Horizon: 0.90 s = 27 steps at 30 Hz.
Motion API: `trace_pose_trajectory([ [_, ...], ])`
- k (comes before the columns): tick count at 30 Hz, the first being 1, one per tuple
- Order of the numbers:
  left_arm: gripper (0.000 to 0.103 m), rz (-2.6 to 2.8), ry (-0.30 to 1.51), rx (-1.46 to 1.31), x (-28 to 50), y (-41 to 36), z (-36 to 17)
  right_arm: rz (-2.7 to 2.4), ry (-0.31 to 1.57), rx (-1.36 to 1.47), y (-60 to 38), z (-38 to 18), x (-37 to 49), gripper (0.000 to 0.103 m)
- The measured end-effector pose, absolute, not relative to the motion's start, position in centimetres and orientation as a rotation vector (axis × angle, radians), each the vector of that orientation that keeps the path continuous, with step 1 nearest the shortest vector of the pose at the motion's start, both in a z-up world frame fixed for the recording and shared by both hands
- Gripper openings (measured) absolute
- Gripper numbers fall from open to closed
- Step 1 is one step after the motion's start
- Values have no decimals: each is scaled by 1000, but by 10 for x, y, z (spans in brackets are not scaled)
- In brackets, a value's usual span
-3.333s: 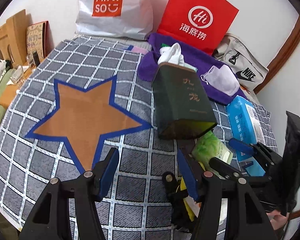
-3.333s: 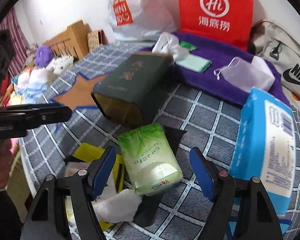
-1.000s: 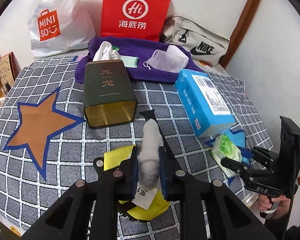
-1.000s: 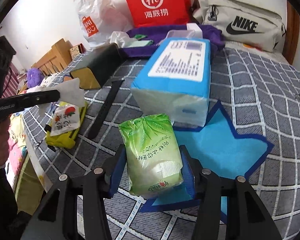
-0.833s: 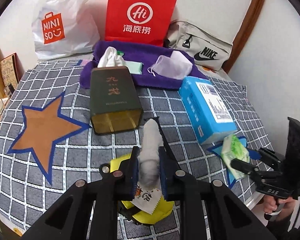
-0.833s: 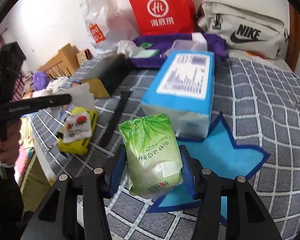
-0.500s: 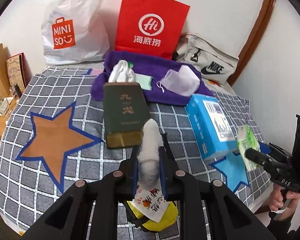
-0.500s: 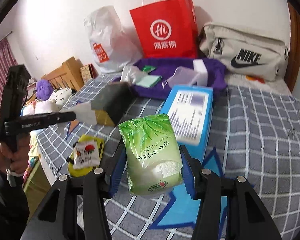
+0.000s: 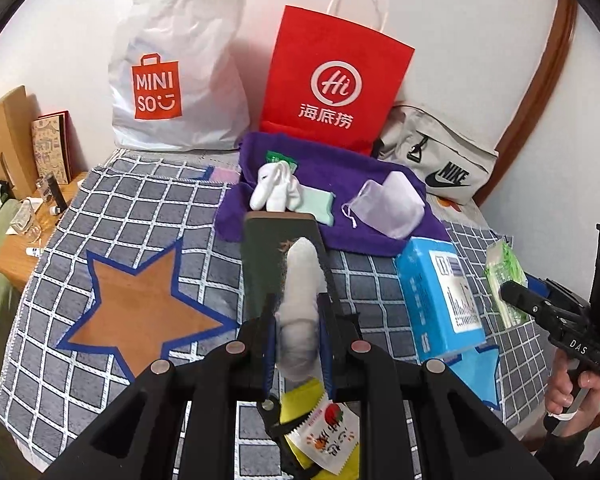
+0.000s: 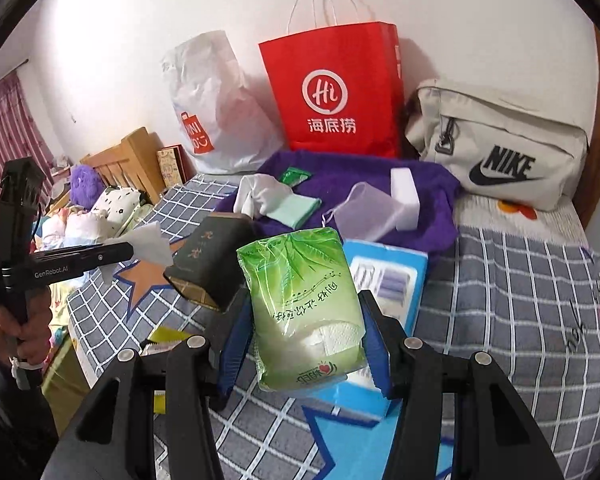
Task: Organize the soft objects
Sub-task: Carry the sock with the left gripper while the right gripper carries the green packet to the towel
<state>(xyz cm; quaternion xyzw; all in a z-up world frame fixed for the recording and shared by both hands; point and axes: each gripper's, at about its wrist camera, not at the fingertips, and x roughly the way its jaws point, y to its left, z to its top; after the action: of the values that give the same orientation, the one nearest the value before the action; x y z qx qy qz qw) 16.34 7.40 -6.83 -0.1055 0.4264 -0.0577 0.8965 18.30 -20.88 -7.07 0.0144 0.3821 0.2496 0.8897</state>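
Observation:
My left gripper (image 9: pixel 298 344) is shut on a white tissue (image 9: pixel 302 300) and holds it above the checked cloth; it also shows in the right wrist view (image 10: pixel 128 250) at the left. My right gripper (image 10: pixel 306 332) is shut on a green tissue pack (image 10: pixel 304 308), held above the blue tissue box (image 10: pixel 388 284); the pack shows in the left wrist view (image 9: pixel 504 276) at the right. A purple towel (image 9: pixel 332 168) at the back holds a white sock (image 9: pixel 274 188), a mint cloth (image 9: pixel 316 208), a mesh pouch (image 9: pixel 374 204) and a white sponge (image 10: pixel 404 188).
A dark green tin (image 9: pixel 268 256) lies in the middle of the checked cloth (image 9: pixel 140 208). A yellow pouch and a snack sachet (image 9: pixel 328 440) lie below my left gripper. A brown star (image 9: pixel 140 308) and a blue star (image 10: pixel 364 444) mark the cloth. Bags (image 9: pixel 336 80) line the wall.
Both grippers shut on their items and lifted them off the cloth. Over the last second both have risen higher and drawn back, each still shut on its item.

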Motion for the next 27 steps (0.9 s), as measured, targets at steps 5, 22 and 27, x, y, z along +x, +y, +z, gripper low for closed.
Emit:
trace_pose_trajectory([
  [5, 18, -106, 882, -230, 172, 79, -66, 521, 786, 14, -203, -66, 199, 52],
  [22, 18, -103, 855, -247, 222, 93, -59, 506, 772, 22, -193, -57, 262, 53],
  [27, 18, -105, 867, -242, 241, 94, -64, 504, 775, 32, -187, -59, 282, 53],
])
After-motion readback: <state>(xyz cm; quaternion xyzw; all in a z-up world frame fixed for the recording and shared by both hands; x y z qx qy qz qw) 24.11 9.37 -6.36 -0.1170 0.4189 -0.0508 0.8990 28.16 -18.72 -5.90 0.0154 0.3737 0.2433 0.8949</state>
